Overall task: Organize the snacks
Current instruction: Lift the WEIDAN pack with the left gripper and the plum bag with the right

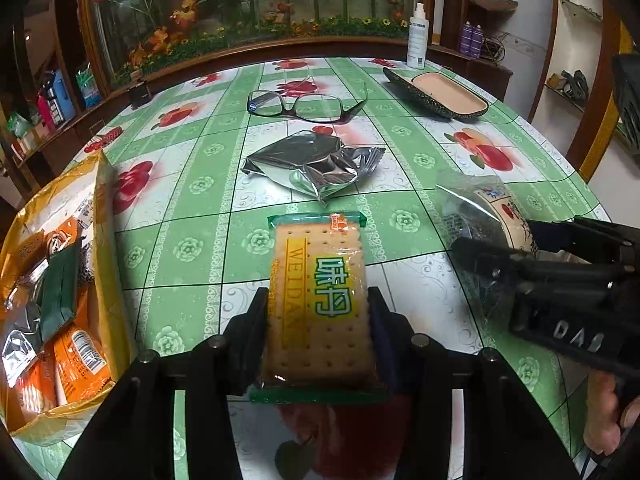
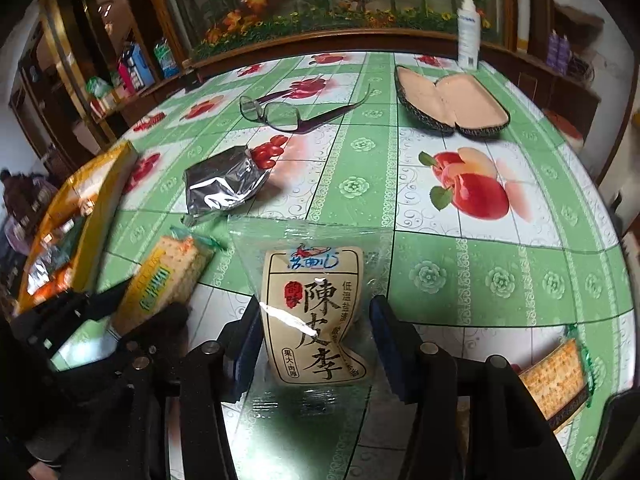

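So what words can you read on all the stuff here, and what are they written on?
"WEIDA", cut off by the finger, and "味丹": cracker packet in the left gripper.
"陳皮李", "韵味", "低温盐渍", "果大·肉厚": plum snack bag between the right gripper's fingers.
"DAS": right gripper's body, in the left wrist view.
Too small or blurred: the spray bottle label, the yellow bag's print, the orange packets inside it.

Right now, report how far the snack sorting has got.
Done: several packets sit in the yellow bag. In hand: left claw grips the cracker packet; right claw straddles the plum packet. Left: the silver packet and another cracker packet.
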`<state>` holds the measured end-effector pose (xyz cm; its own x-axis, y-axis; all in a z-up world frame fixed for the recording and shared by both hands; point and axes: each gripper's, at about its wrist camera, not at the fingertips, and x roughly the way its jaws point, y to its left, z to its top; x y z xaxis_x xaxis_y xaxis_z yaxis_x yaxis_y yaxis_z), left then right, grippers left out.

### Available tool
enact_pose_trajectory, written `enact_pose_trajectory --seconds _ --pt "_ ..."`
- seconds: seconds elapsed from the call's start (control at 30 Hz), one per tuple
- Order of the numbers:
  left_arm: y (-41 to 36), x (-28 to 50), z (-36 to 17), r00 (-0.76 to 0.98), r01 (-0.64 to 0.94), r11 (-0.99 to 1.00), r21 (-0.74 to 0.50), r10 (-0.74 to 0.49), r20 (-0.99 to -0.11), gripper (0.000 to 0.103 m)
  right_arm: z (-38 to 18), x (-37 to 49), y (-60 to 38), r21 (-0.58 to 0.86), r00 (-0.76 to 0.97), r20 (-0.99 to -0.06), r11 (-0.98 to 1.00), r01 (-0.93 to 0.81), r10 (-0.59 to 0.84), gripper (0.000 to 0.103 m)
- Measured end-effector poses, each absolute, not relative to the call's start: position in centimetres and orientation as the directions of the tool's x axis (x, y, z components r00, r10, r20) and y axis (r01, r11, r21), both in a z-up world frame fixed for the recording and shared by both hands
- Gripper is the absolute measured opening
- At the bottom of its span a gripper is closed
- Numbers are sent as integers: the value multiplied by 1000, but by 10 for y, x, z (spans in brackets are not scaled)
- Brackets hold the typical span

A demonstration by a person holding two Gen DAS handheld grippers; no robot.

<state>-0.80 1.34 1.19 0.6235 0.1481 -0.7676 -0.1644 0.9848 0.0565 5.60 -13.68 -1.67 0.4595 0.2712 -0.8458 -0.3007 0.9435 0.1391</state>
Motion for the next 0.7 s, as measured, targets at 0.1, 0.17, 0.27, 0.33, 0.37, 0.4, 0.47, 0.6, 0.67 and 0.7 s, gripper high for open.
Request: enact_pose_trajectory --seconds 0.1,0.17,0.27,0.33,0.37,0.4,0.47,0.6,0.67,0.7 --pt "12 -8 12 623 -167 984 62 154 -767 46 -18 53 -131 91 474 -848 945 -313 238 59" --pt "13 -7 12 623 -168 984 58 152 -768 46 -18 52 -128 62 482 -849 946 -319 218 60" --pt "13 -7 11 622 -171 984 56 152 -768 46 -18 51 -127 52 486 -848 946 -320 211 60" --pt "13 -7 11 622 -173 983 59 155 -767 46 -18 51 -127 51 485 -849 945 -323 212 60" --pt "13 -7 11 622 -174 983 61 157 -767 46 -18 51 -127 52 485 -848 945 -322 212 60" --pt "13 -7 11 622 -175 983 63 160 -767 46 -18 51 -127 52 484 -849 945 -322 212 60" --pt "13 -7 11 622 -176 982 68 165 -766 46 -18 51 -127 53 485 -848 945 -322 213 60" --pt "12 -8 11 621 -178 981 76 172 -765 47 -18 51 -128 58 485 -848 946 -320 216 59" --pt "10 -7 11 621 -179 980 85 180 -763 46 -18 51 -127 54 486 -847 945 -323 214 58" --pt "9 -8 11 621 -178 980 91 184 -762 46 -18 50 -127 53 487 -847 945 -323 214 58"
